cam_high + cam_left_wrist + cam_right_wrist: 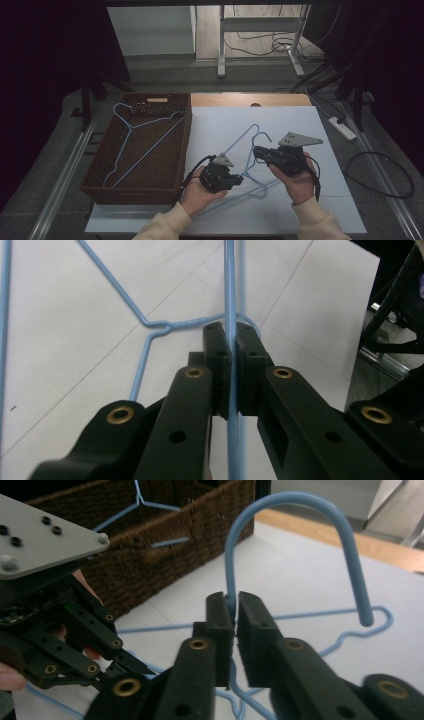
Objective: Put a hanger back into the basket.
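So the counter has a white sheet over it and a brown wicker basket sits on its left side, with one blue wire hanger already lying inside.

The hanger in hand is a second blue one, held up just above the sheet between the two grippers, to the right of the basket. Its long axis runs diagonally, from lower left near the person to upper right, with the hook at the top by the right hand. There also seems to be more blue wire lying flat under it, hard to tell how many.

Left gripper is pressed together on a straight run of the wire. Right gripper is pinching the neck right below the hook.

My guess is the next move is a swing left into the basket, and the left hand is the nearer one. Both hands sit low, palms up, grippers pointing toward each other.
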Available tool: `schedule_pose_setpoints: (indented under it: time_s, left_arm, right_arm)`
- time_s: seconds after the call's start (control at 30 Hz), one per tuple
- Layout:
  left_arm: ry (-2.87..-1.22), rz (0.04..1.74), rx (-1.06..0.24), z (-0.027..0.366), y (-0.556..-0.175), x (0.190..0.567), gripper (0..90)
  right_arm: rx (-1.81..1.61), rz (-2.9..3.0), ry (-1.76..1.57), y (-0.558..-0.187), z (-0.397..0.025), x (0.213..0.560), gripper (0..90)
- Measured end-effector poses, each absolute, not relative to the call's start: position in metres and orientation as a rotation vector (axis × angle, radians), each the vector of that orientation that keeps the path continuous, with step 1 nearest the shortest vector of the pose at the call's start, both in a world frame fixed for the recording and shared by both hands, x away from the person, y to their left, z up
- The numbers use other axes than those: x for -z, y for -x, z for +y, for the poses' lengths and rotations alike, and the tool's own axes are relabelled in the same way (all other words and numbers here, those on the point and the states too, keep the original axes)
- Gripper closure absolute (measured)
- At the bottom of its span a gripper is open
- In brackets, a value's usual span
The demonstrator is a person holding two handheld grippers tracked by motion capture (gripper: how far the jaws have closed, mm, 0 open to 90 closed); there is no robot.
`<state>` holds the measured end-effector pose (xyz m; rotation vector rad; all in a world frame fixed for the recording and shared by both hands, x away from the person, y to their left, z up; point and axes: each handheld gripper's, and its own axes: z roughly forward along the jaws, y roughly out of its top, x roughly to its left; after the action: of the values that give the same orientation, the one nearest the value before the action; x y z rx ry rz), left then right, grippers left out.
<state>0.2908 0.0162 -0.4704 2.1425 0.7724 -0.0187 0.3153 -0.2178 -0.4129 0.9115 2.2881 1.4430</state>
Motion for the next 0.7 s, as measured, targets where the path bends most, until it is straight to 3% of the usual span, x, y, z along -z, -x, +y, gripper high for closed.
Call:
schedule_pose_setpoints:
  time_s: [0.1, 0.3, 0.7]
  left_arm:
    - [-2.13, 0.776, 0.011, 0.019, -0.29, 0.467, 85.7]
    - [-2.072, 0.786, 0.018, 0.027, -0.285, 0.454, 85.7]
    - [-1.976, 0.825, -0.03, 0.056, -0.283, 0.425, 85.7]
  right_arm:
    - [-1.471, 2.241, -0.907, -0.311, -0.224, 0.41, 61.8]
    - [-1.512, 2.173, -0.853, -0.295, -0.242, 0.412, 46.7]
    - [-1.485, 2.109, -0.901, -0.276, -0.28, 0.434, 37.1]
